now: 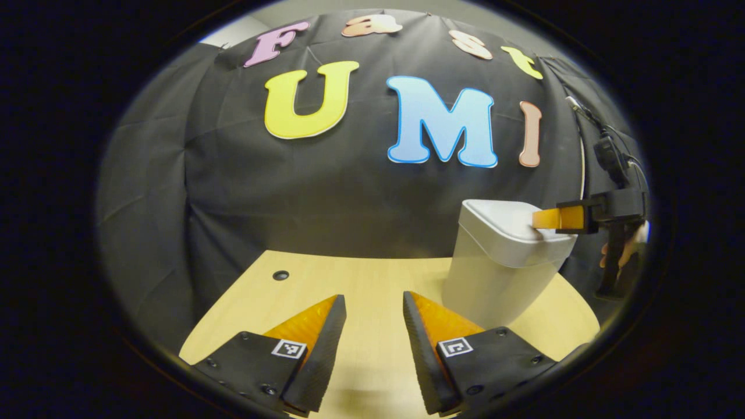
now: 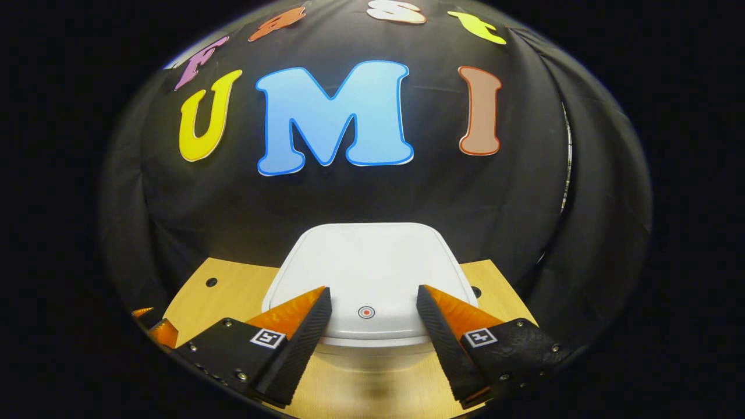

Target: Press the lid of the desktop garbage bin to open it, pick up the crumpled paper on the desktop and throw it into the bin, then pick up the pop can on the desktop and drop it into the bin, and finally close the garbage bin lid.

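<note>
Black cloth drapes the whole back of the booth, and below it runs the pale wooden desktop, with a small dark hole near its far edge.

On that desktop stands the white garbage bin, to the right of my left gripper and a little beyond it. Its lid is down and flat. In the right gripper view the lid spreads out directly ahead of my right gripper, and the small round red-ringed button at the lid's near edge sits between my two fingers, which are spread wide with nothing between them. From the left gripper view, the right gripper's tips reach in from the right and lie at the lid's near rim; whether they touch it I cannot tell. A hand grips its handle behind.

My left gripper's fingers are likewise spread apart, holding nothing, over bare wood, with the bin just beside the right one.

At the left edge of the right gripper view, the left gripper's tips peek in low over the desktop.
</note>
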Demonstrator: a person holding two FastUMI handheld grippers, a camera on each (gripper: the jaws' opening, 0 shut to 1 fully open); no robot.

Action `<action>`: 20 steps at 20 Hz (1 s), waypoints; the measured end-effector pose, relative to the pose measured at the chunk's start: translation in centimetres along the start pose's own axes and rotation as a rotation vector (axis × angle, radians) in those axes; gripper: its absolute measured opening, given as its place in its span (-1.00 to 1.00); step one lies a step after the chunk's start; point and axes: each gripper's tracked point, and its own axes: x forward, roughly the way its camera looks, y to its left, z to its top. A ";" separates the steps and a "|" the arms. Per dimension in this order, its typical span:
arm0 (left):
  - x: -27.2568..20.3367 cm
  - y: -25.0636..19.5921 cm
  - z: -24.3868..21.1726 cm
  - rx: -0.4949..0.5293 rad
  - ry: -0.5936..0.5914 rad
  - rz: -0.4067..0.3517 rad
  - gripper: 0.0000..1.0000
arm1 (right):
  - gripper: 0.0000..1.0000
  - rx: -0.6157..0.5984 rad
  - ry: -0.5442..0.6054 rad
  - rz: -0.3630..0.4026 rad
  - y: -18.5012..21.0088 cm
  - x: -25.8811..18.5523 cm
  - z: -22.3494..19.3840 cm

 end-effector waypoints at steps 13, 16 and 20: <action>0.4 -0.2 2.0 0.015 -0.038 -0.026 0.36 | 0.89 0.026 0.032 -0.017 -0.1 0.4 0.8; 0.1 0.2 2.7 0.011 -0.050 -0.015 0.36 | 0.89 0.046 0.036 -0.006 -0.2 0.4 1.2; -0.5 -0.3 4.1 0.007 -0.084 -0.022 0.36 | 0.89 0.069 0.016 0.008 -0.3 -0.8 1.4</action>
